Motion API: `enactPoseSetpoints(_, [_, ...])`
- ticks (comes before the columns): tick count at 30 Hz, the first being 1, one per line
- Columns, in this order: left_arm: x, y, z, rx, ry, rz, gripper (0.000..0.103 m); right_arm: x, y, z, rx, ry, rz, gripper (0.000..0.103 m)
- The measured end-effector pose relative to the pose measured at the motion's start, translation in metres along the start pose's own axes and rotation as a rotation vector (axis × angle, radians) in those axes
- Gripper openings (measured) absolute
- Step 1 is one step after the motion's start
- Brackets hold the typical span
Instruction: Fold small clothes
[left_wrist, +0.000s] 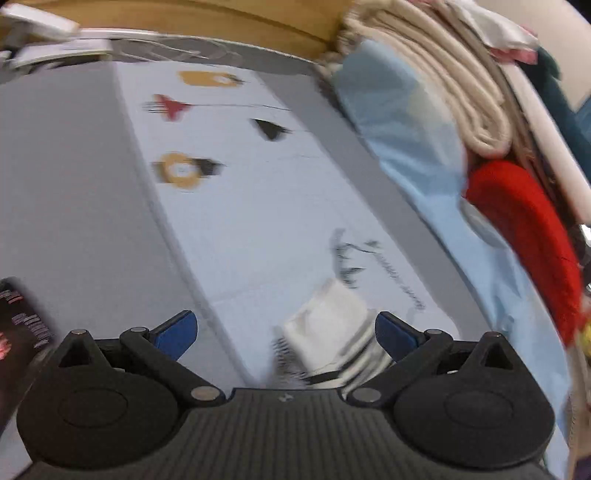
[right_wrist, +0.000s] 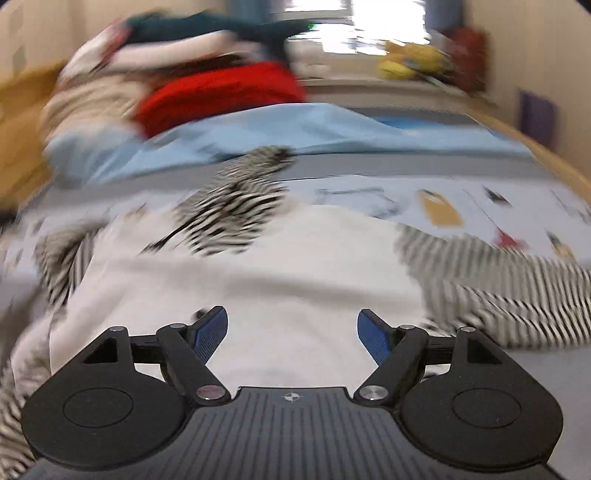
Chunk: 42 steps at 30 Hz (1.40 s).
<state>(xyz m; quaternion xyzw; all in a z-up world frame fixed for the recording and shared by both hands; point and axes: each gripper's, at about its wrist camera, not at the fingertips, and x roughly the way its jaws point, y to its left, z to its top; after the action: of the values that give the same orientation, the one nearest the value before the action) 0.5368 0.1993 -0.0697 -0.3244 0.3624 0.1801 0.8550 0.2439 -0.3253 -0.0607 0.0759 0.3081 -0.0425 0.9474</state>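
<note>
Two grippers show, each with its blue-padded fingers spread wide and nothing held between them. Nearest the left gripper (left_wrist: 286, 334), a white cuff with grey stripes (left_wrist: 332, 332) pokes up from below, close against the inner side of the right-hand finger; the blur makes it hard to say whether they touch. It belongs, as far as can be told, to the small white garment with black-and-white striped sleeves (right_wrist: 258, 273) that lies spread directly under and ahead of the right gripper (right_wrist: 291, 330). In the right wrist view its plain white body fills the space between the fingers, one striped sleeve (right_wrist: 509, 291) trails off to the right, and a bunched striped part (right_wrist: 236, 206) lies further ahead.

Beneath the garment lies a pale blue printed sheet (left_wrist: 236, 206) with yellow, red and black motifs, itself laid on a grey surface (left_wrist: 62, 177). A dark printed item (left_wrist: 20, 332) sits at the left edge of the left wrist view, too blurred to name.

Beyond the sheet a light blue cloth (right_wrist: 295, 129) lies rumpled, and on it rests a heap of laundry: a red knit piece (right_wrist: 221, 96), a folded cream ribbed textile (left_wrist: 443, 85), and dark teal fabric (right_wrist: 207, 29) on top. A wooden edge (left_wrist: 258, 18) runs behind.
</note>
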Motion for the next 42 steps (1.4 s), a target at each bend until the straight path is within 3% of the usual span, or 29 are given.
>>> enactPoseSetpoints(3, [0.029, -0.026, 0.001, 0.124, 0.07, -0.007, 0.103, 0.007, 0.039, 0.0, -0.174, -0.045, -0.032, 0.079])
enactPoseSetpoints(7, [0.067, -0.037, 0.003, 0.093, 0.173, -0.061, 0.103, 0.028, 0.064, -0.009, -0.322, -0.028, -0.075, 0.079])
enactPoseSetpoints(10, [0.102, -0.032, -0.003, 0.1, 0.249, 0.039, 0.103, 0.042, 0.07, -0.017, -0.348, 0.032, -0.064, 0.079])
enactPoseSetpoints(12, [0.1, -0.049, -0.01, 0.172, 0.18, 0.101, 0.101, 0.054, 0.069, -0.021, -0.355, 0.069, -0.075, 0.079])
enactPoseSetpoints(13, [0.1, -0.059, -0.015, 0.232, 0.169, 0.133, 0.071, 0.059, 0.069, -0.024, -0.353, 0.078, -0.087, 0.079])
enactPoseSetpoints(14, [0.099, -0.07, -0.02, 0.316, 0.142, 0.124, 0.02, 0.062, 0.068, -0.025, -0.346, 0.085, -0.094, 0.079])
enactPoseSetpoints(15, [0.094, -0.077, -0.022, 0.359, 0.14, 0.086, 0.018, 0.066, 0.067, -0.025, -0.337, 0.091, -0.095, 0.079])
enactPoseSetpoints(16, [0.085, -0.077, -0.019, 0.336, 0.129, 0.084, 0.018, 0.067, 0.066, -0.023, -0.327, 0.096, -0.092, 0.079])
enactPoseSetpoints(18, [0.048, -0.075, 0.005, 0.316, 0.035, 0.039, 0.017, 0.067, 0.064, -0.024, -0.323, 0.095, -0.083, 0.079])
enactPoseSetpoints(19, [0.032, -0.073, 0.018, 0.336, -0.031, 0.051, 0.017, 0.066, 0.064, -0.023, -0.333, 0.089, -0.083, 0.079])
enactPoseSetpoints(21, [-0.001, -0.058, 0.054, 0.378, -0.167, 0.135, 0.017, 0.065, 0.065, -0.024, -0.357, 0.073, -0.092, 0.079])
enactPoseSetpoints(23, [-0.015, -0.03, 0.089, 0.372, -0.208, 0.233, 0.018, 0.062, 0.064, -0.023, -0.36, 0.066, -0.091, 0.079])
enactPoseSetpoints(25, [-0.012, 0.003, 0.114, 0.349, -0.153, 0.273, 0.019, 0.059, 0.063, -0.021, -0.346, 0.064, -0.086, 0.079])
enactPoseSetpoints(27, [0.003, 0.041, 0.127, 0.248, -0.065, 0.253, 0.029, 0.057, 0.063, -0.019, -0.327, 0.056, -0.092, 0.079])
enactPoseSetpoints(28, [0.013, 0.057, 0.128, 0.196, -0.021, 0.25, 0.047, 0.057, 0.063, -0.018, -0.317, 0.052, -0.096, 0.079])
enactPoseSetpoints(29, [0.022, 0.069, 0.126, 0.16, 0.03, 0.253, 0.06, 0.057, 0.063, -0.017, -0.308, 0.051, -0.094, 0.079])
enactPoseSetpoints(33, [0.024, 0.099, 0.113, 0.071, 0.088, 0.26, 0.074, 0.057, 0.063, -0.015, -0.281, 0.046, -0.097, 0.079])
enactPoseSetpoints(35, [0.024, 0.102, 0.105, 0.076, 0.092, 0.275, 0.088, 0.055, 0.063, -0.015, -0.283, 0.039, -0.103, 0.079])
enactPoseSetpoints(37, [0.022, 0.102, 0.101, 0.064, 0.098, 0.289, 0.091, 0.054, 0.063, -0.015, -0.287, 0.033, -0.112, 0.079])
enactPoseSetpoints(42, [0.049, 0.119, 0.085, -0.021, 0.221, 0.311, 0.09, 0.053, 0.06, -0.017, -0.284, 0.046, -0.115, 0.079])
